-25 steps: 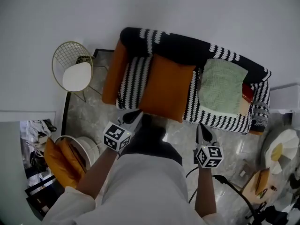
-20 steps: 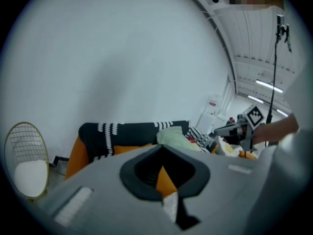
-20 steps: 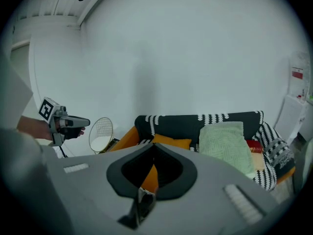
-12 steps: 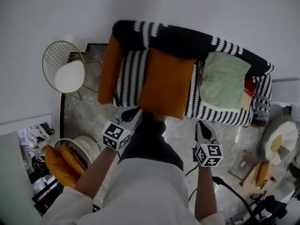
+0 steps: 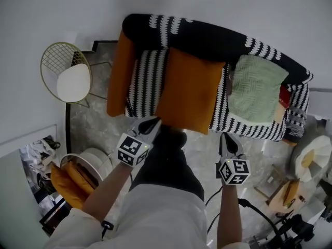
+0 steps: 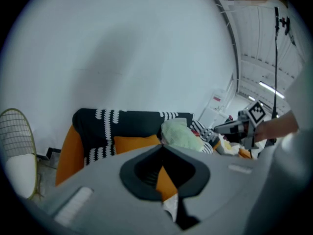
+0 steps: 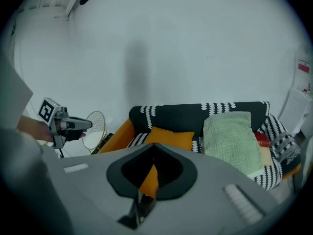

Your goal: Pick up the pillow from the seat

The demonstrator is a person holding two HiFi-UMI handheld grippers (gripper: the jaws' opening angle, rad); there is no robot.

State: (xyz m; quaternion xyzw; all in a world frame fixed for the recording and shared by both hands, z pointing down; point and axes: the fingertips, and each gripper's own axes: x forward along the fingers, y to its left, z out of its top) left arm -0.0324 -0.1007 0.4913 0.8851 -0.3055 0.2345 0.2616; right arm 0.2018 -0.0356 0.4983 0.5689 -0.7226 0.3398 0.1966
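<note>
- Landmark for everything here: the black sofa with white stripes (image 5: 207, 39), backed up against a plain white wall (image 5: 233, 4).
- The flat square orange pillow (image 5: 189, 95) is on the sofa's seat, around the middle, propped against the backrest. Neither gripper is on it.
- Just beside it on the same seat is a pale green knitted pillow (image 5: 257, 87), with a thin strip of striped cover showing between the two.
- Left gripper (image 5: 152, 123), grey with a marker cube: jaws clenched together, nothing in them. It hangs just off the sofa's front edge, near the orange pillow's closest corner.
- Right gripper (image 5: 226, 138): same deal, pinched closed and empty, in front of the sofa below the gap between the pillows.
- A gold wire chair with a white seat pad (image 5: 67, 77) stands near the sofa's orange end panel (image 5: 120, 74), on the left gripper's side.
</note>
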